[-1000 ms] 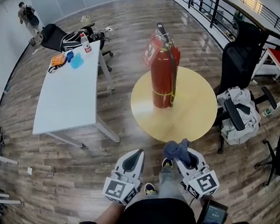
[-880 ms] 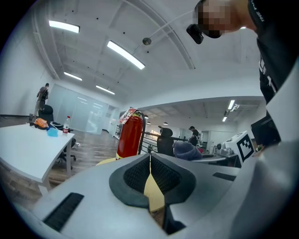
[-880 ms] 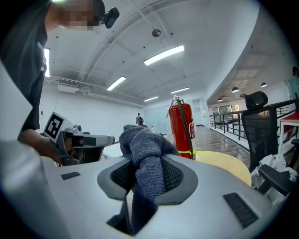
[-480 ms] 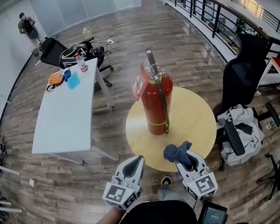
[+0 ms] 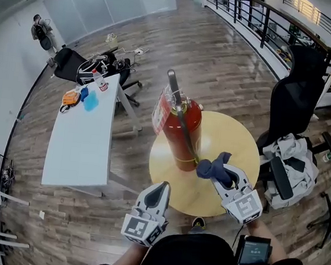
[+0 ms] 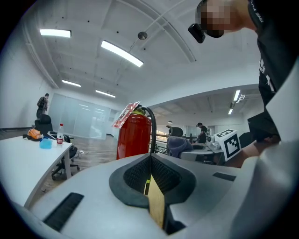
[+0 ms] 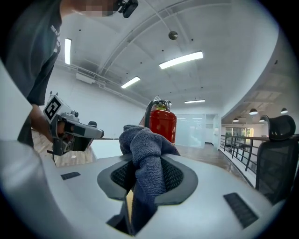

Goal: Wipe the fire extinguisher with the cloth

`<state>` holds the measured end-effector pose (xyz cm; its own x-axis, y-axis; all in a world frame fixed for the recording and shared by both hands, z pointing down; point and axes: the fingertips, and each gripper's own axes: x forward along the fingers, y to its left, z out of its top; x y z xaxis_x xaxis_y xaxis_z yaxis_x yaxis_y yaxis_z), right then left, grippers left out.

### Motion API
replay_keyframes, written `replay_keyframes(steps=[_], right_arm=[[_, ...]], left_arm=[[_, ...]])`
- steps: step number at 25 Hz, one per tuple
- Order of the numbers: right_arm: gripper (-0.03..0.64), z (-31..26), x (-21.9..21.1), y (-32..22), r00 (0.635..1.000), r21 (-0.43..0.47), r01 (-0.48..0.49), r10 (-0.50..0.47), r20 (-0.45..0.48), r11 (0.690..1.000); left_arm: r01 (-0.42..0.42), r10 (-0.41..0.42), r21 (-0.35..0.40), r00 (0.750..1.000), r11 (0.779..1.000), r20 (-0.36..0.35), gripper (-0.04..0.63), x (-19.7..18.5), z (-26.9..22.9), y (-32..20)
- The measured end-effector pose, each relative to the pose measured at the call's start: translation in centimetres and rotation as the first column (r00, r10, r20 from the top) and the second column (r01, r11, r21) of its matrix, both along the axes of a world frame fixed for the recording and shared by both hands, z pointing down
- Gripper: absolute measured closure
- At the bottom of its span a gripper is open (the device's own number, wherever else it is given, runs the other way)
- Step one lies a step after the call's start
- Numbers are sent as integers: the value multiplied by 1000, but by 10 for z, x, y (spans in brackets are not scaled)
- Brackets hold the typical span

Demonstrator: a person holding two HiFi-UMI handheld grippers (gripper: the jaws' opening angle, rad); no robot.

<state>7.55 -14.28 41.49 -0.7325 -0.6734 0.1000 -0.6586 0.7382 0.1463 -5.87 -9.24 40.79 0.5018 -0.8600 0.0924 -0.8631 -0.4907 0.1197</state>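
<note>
The right gripper (image 5: 224,176), clamped on the cloth (image 5: 213,167), should press the bunch flat against the fire extinguisher (image 5: 180,133) and stroke downwards; the left gripper (image 5: 161,186) is closed and empty.

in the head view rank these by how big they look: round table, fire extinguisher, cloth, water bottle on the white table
1. round table
2. fire extinguisher
3. cloth
4. water bottle
The cloth is nearer the camera and the bottle farther off, so the order of those two reflects looks only.
</note>
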Motion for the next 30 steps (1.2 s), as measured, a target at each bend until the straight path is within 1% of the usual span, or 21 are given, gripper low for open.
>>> replay_keyframes(steps=[3, 8, 10, 12, 15, 17, 19, 21, 23, 24, 25, 26, 29, 30], right_arm=[[508, -5, 0, -26, 997, 56, 51, -48, -55, 997], [506, -39, -14, -62, 995, 122, 97, -93, -38, 988], [507, -55, -26, -73, 992, 152, 118, -112, -50, 981], [507, -74, -39, -82, 987, 199, 149, -133, -89, 969], [506, -106, -53, -92, 971, 286, 205, -158, -179, 936], [506, -120, -59, -98, 958, 300, 237, -171, -231, 924], [506, -126, -66, -103, 947, 289, 261, -187, -260, 921], [506, -128, -68, -104, 950, 275, 268, -205, -237, 923], [508, -123, -64, -99, 963, 252, 258, -226, -147, 933], [508, -118, -61, -95, 966, 237, 256, -240, -94, 937], [508, -110, -58, -92, 967, 218, 255, -248, -62, 942], [508, -97, -54, -90, 967, 191, 254, -246, -66, 948], [507, -24, -52, -86, 954, 48, 252, -240, -180, 967], [508, 1, -52, -86, 952, 2, 243, -238, -194, 970]], left_arm=[[16, -16, 8, 1000, 1000, 10, 572, 4, 0, -7], [28, -28, 4, 1000, 1000, 5, 572, 8, 2, -19], [29, -29, 1, 1000, 1000, 1, 572, 9, 3, -24], [28, -28, 3, 1000, 1000, 2, 572, 10, 2, -29], [23, -24, 10, 1000, 1000, 10, 572, 8, 1, -36], [22, -22, 10, 1000, 1000, 13, 572, 6, 2, -39], [28, -28, 0, 1000, 1000, 9, 572, 3, 6, -41], [30, -30, -13, 1000, 999, 5, 572, 1, 11, -42], [29, -29, -24, 1000, 999, 2, 572, -1, 15, -42], [34, -34, -27, 999, 999, 0, 572, -2, 15, -43], [40, -40, -28, 999, 999, -2, 572, -3, 14, -43], [45, -45, -26, 999, 999, -4, 572, -4, 13, -44], [49, -49, -23, 999, 999, -7, 572, -5, 12, -46], [49, -49, -23, 999, 999, -7, 572, -5, 12, -46]])
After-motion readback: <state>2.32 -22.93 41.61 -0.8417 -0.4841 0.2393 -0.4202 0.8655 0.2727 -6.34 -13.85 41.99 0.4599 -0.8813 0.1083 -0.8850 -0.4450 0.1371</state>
